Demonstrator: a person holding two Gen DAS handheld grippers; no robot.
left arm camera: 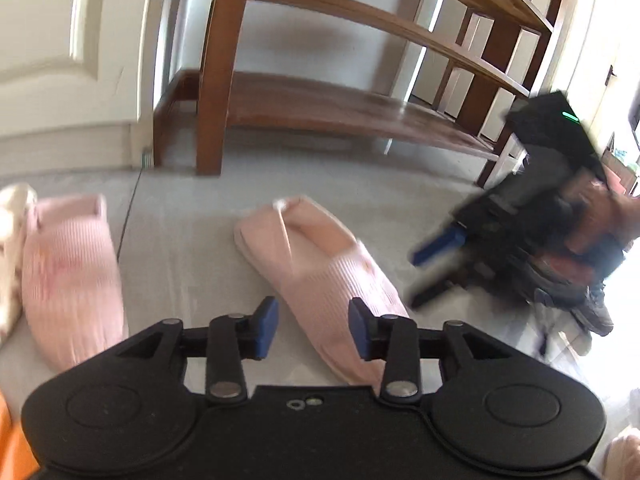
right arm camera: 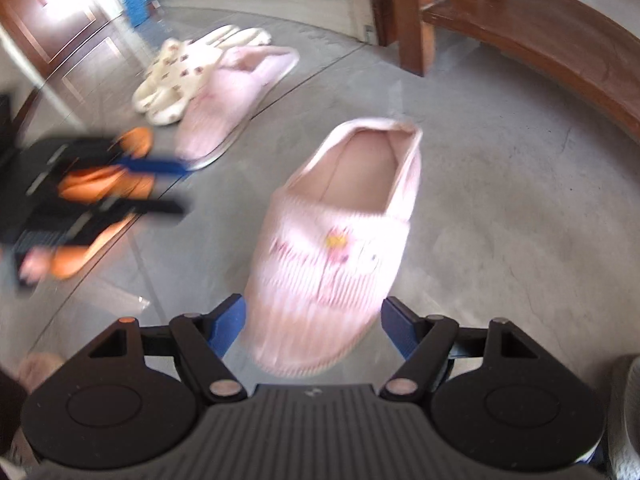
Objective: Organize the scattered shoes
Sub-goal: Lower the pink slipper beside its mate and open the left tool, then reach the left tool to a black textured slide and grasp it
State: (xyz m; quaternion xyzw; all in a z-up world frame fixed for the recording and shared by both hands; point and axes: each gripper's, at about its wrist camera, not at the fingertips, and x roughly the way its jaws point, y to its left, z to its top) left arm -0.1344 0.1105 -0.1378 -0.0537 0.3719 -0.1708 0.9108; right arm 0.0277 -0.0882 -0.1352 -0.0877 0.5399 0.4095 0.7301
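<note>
A pink ribbed slipper (right arm camera: 332,248) lies on the grey floor with its toe towards me. In the right wrist view, my right gripper (right arm camera: 314,330) is open and its blue pads flank that toe; whether they touch it is blurred. The left wrist view shows the same slipper (left arm camera: 320,264) just ahead of my open left gripper (left arm camera: 313,328), its toe passing behind the right finger. The second pink slipper (left arm camera: 68,276) lies to the left, also visible further off (right arm camera: 232,92). Each gripper appears blurred in the other's view: the right gripper (left arm camera: 428,270) and the left gripper (right arm camera: 176,188).
A wooden shoe rack (left arm camera: 320,108) stands ahead against the wall, its low shelf (right arm camera: 540,40) bare. A cream patterned slipper pair (right arm camera: 172,76) lies beside the far pink slipper. An orange-covered hand (right arm camera: 100,184) holds the left gripper. A white shoe (right arm camera: 628,420) is at the lower right.
</note>
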